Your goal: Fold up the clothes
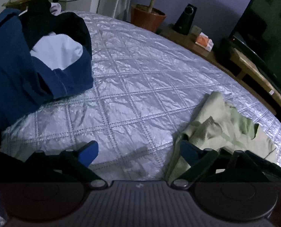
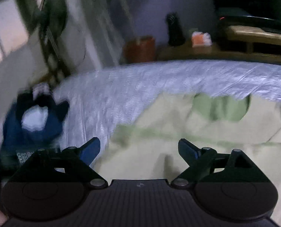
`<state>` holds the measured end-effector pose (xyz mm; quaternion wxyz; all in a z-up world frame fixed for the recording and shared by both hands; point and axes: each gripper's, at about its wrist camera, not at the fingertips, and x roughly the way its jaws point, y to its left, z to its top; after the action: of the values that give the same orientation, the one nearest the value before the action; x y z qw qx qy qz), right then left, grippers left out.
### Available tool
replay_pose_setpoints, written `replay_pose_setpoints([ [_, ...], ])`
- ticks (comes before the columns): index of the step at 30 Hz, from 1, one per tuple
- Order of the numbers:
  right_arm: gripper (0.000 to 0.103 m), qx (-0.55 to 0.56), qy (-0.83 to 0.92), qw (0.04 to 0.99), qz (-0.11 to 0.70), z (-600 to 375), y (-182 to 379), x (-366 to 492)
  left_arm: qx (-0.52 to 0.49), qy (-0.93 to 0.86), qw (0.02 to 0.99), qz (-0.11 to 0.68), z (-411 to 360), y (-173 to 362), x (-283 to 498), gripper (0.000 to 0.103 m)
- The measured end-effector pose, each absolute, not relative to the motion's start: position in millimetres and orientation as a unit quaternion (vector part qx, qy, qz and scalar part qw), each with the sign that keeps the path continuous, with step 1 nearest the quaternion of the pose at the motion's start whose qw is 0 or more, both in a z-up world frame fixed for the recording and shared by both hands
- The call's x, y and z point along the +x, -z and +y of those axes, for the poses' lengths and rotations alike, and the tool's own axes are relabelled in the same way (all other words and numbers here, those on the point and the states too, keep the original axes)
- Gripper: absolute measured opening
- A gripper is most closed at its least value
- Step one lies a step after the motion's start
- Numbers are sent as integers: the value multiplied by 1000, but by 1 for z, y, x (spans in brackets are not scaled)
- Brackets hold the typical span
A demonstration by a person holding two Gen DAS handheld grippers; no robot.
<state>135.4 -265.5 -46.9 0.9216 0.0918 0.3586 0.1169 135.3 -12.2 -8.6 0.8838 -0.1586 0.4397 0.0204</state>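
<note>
Since the left gripper [image 1: 138, 152] and right gripper [image 2: 139, 149] both gape wide and hold nothing, the crumpled pale green cloth [image 2: 197, 132] on the shiny quilted bedspread [image 1: 131, 75] could bunch up if pinched through two layers

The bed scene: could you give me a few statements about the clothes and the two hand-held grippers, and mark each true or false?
1. The left hand-held gripper is open with nothing between its fingers. True.
2. The right hand-held gripper is clamped on the pale green garment. False: it is open above the garment, gripping nothing.
3. A pile of dark blue clothes lies on the quilted bedspread. True.
4. The pale green garment is neatly folded. False: it lies crumpled.
5. The plant pot stands on the bed. False: it stands beyond the bed, near the wall.
</note>
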Motion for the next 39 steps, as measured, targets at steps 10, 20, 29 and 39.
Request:
replay_pose_setpoints([
  [10, 94, 49, -36, 933, 355, -252, 52, 140, -130, -27, 886, 443, -18, 8, 139, 102],
  [20, 103, 102, 91, 901, 411, -292, 48, 100, -115, -25, 891, 439, -24, 6, 138, 101],
  [29, 103, 94, 133, 881, 443, -302, 48, 90, -60, 14, 916, 395, -51, -3, 127, 101],
  [39, 103, 115, 156, 887, 420, -340, 55, 71, 15, 95, 932, 349, -98, -12, 118, 101],
])
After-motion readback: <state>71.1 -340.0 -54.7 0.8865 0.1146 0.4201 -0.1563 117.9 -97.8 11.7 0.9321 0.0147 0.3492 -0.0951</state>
